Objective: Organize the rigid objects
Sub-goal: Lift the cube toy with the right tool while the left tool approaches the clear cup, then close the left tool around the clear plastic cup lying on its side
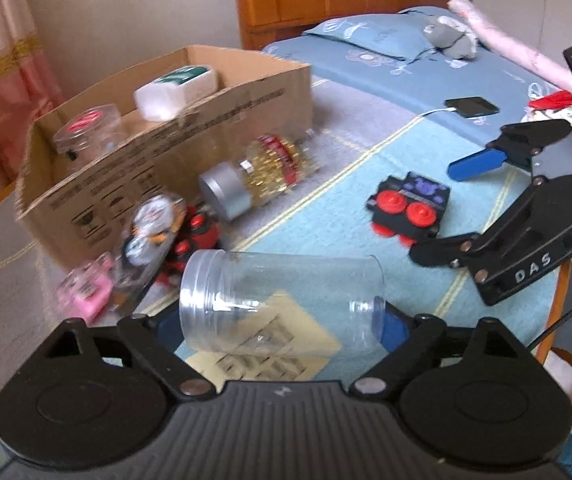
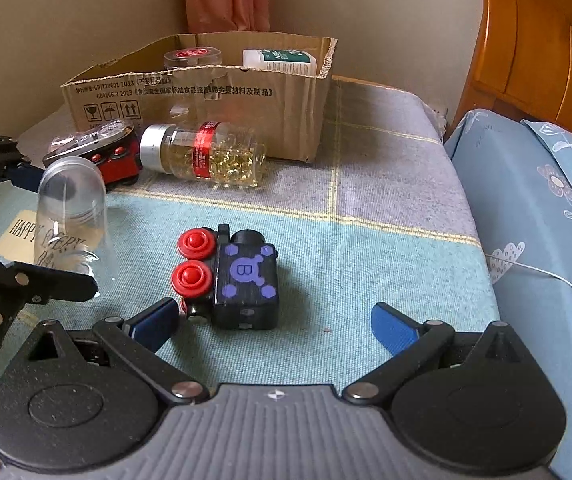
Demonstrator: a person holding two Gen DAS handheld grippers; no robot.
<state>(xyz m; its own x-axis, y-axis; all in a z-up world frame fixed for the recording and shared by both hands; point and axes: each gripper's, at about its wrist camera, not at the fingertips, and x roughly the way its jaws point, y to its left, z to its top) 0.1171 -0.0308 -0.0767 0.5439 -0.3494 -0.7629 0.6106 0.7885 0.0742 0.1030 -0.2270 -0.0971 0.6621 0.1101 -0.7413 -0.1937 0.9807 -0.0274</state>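
Left wrist view shows the left gripper [image 1: 282, 320] clamped across a clear empty plastic jar [image 1: 280, 304], held sideways above the blue-green woven blanket [image 1: 326, 232]. Behind it stands an open brown cardboard box [image 1: 166, 152] holding a white green-labelled bottle [image 1: 178, 88] and a clear red-topped jar [image 1: 86, 130]; a silver-capped bottle of golden capsules [image 1: 262, 174] lies on its side just in front of the box. Right wrist view has the right gripper [image 2: 276, 326] with jaws spread wide, low over the blanket, its fingers either side of a black toy train block with red wheels [image 2: 232, 278], not touching it
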